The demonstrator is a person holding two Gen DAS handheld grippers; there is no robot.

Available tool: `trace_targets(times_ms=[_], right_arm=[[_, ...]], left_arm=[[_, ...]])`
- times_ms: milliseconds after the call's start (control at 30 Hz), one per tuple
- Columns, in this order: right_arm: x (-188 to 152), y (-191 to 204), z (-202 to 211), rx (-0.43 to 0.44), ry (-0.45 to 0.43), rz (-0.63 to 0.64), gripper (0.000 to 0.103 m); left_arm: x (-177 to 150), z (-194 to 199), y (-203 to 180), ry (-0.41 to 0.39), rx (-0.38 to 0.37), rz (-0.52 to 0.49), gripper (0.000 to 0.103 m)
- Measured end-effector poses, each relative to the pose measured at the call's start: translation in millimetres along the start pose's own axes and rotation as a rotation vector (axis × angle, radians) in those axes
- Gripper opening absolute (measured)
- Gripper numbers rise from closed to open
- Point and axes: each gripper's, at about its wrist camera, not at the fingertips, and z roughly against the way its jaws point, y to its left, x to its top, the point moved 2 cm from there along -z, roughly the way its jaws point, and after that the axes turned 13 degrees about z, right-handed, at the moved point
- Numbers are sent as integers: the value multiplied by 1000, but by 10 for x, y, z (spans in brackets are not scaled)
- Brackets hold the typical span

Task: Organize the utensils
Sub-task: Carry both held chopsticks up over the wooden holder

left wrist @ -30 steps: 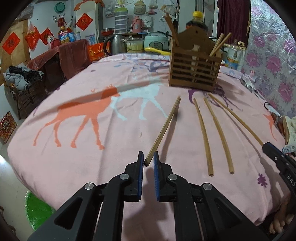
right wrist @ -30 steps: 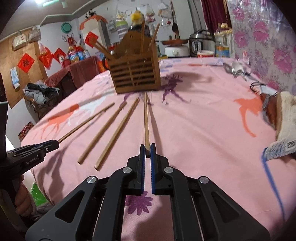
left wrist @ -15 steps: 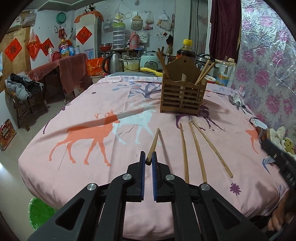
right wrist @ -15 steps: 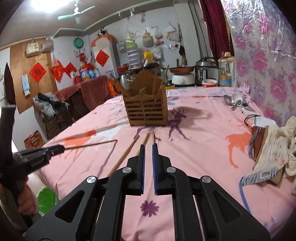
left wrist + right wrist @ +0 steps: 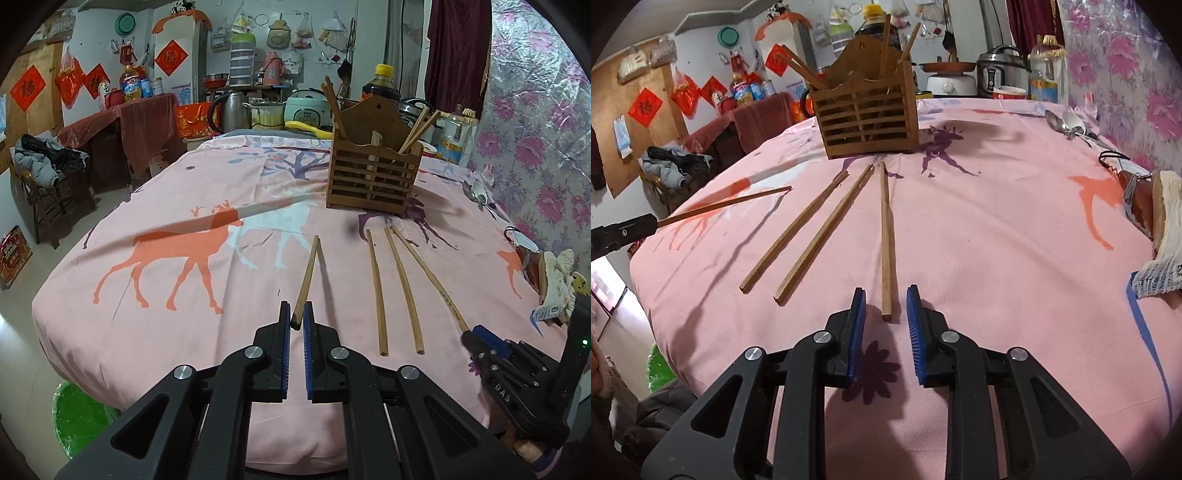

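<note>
My left gripper is shut on the near end of a wooden chopstick and holds it above the pink cloth; it also shows in the right wrist view. Three more chopsticks lie side by side on the cloth in front of a slatted wooden utensil holder that has several chopsticks standing in it. My right gripper is open, its jaws either side of the near end of the rightmost chopstick, which lies flat. The right gripper also shows in the left wrist view.
The table has a pink deer-print cloth. Spoons lie at the far right. A cloth bundle and wallet sit at the right edge. Cookers, a kettle and bottles stand behind the holder. A green bin is on the floor, left.
My right gripper was shut on the rightmost chopstick and raised; now it is lower and open, and that chopstick lies on the cloth. My left gripper still holds its chopstick.
</note>
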Motion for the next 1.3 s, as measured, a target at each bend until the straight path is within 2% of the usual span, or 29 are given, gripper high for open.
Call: trace_targets(times_ms=[167, 367, 500, 900, 1133, 1300], right_arm=[[124, -32, 233, -23, -78, -2, 6], [490, -86, 673, -45, -210, 6, 6], [728, -139, 846, -41, -265, 2, 6], [1205, -259, 1040, -9, -330, -18, 6], [1451, -343, 1021, -3, -347, -20, 6], [1570, -402, 936, 3, -342, -26, 6]], left_arm=[[25, 30, 2, -9, 0, 1, 7], [213, 136, -94, -47, -8, -22, 7], [375, 169, -177, -62, -21, -29, 6], [891, 140, -462, -60, -77, -44, 6], [1237, 111, -623, -58, -121, -53, 6], [1367, 15, -741, -49, -134, -72, 6]])
